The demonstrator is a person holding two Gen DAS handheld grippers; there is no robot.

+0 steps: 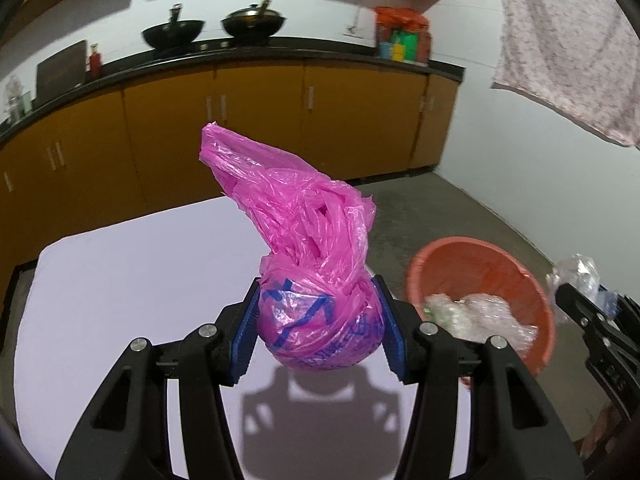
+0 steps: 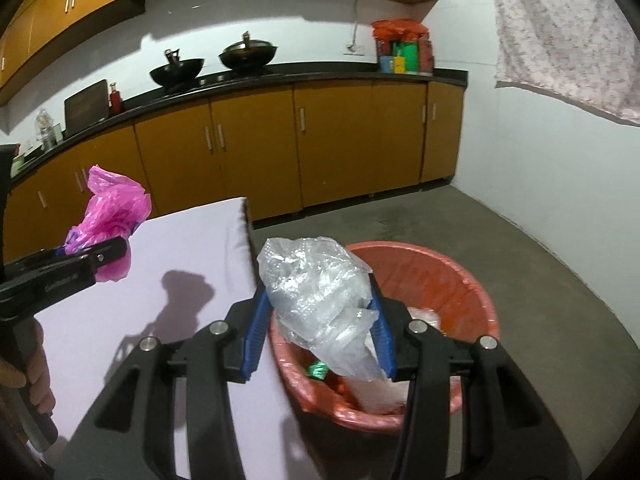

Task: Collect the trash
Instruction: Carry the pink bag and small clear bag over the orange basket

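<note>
My left gripper (image 1: pixel 320 320) is shut on a knotted pink plastic bag (image 1: pixel 304 248) with blue print, held above the white table (image 1: pixel 120 280). The pink bag also shows in the right wrist view (image 2: pixel 108 216). My right gripper (image 2: pixel 318 320) is shut on a crumpled clear plastic bag (image 2: pixel 316 292), held over the near rim of the red basin (image 2: pixel 460 280). The basin stands on the floor right of the table and holds clear plastic and a green scrap (image 2: pixel 318 370). In the left wrist view the basin (image 1: pixel 480 264) is to the right, with the right gripper (image 1: pixel 592 312) beyond it.
Orange kitchen cabinets (image 2: pixel 320 136) with a black counter run along the back, carrying two woks (image 2: pixel 248 56). A cloth (image 2: pixel 560 32) hangs at the upper right. Grey concrete floor (image 2: pixel 480 216) surrounds the basin. The table's right edge (image 2: pixel 248 232) is next to the basin.
</note>
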